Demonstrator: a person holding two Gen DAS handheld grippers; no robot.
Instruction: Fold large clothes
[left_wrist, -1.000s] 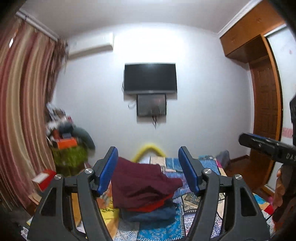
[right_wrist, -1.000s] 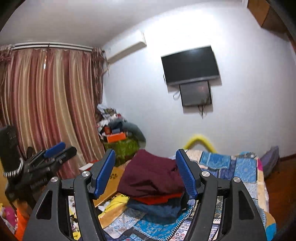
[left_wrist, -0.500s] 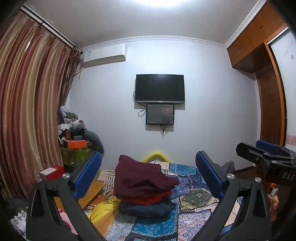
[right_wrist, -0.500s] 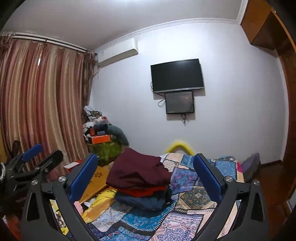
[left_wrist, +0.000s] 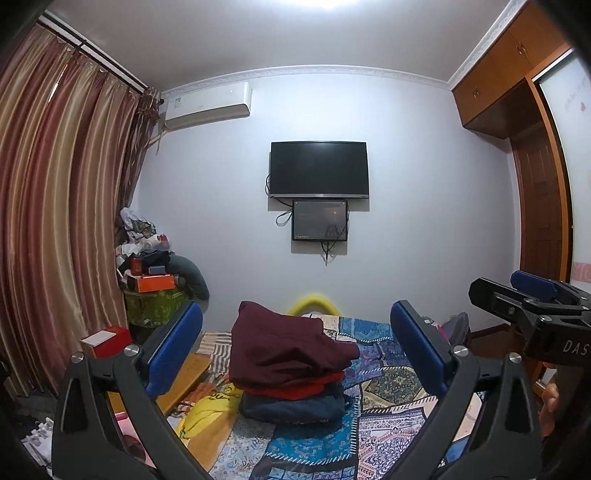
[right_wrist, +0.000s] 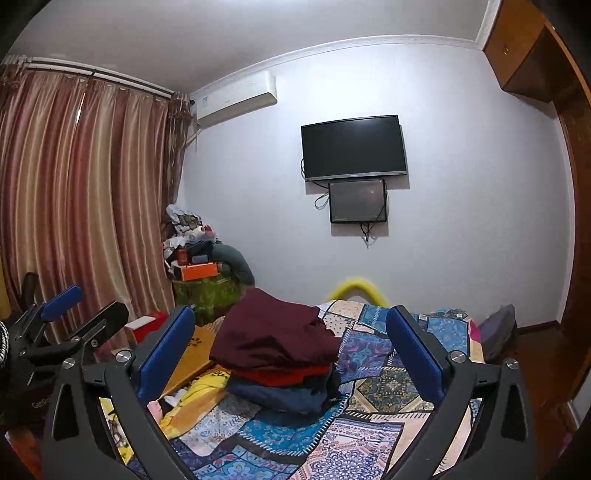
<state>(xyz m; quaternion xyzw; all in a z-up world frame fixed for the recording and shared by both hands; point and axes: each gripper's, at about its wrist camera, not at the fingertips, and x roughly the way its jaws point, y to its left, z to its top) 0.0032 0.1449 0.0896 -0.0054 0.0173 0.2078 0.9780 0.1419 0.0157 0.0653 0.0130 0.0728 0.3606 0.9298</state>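
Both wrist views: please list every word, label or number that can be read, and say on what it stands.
"DAS", cut off by the frame edge: white letters on the right tool's black body, left wrist view.
"Gen...", only partly legible: pale letters on the left tool's body, right wrist view.
Black print on the yellow garment: too distorted to read.
Sticker on the air conditioner: too small.
Red marks on the white panel: blurred.

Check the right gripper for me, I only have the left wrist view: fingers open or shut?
Observer: Open. In the right wrist view the right gripper has its fingers spread wide with nothing between them.
Operator: Aimed at what?
Observer: The folded stack. The maroon garment on top sits in the gap, not touched.
Operator: How does my left gripper look from outside?
Observer: The left gripper is left of the stack, in front of the curtain, fingers parted.
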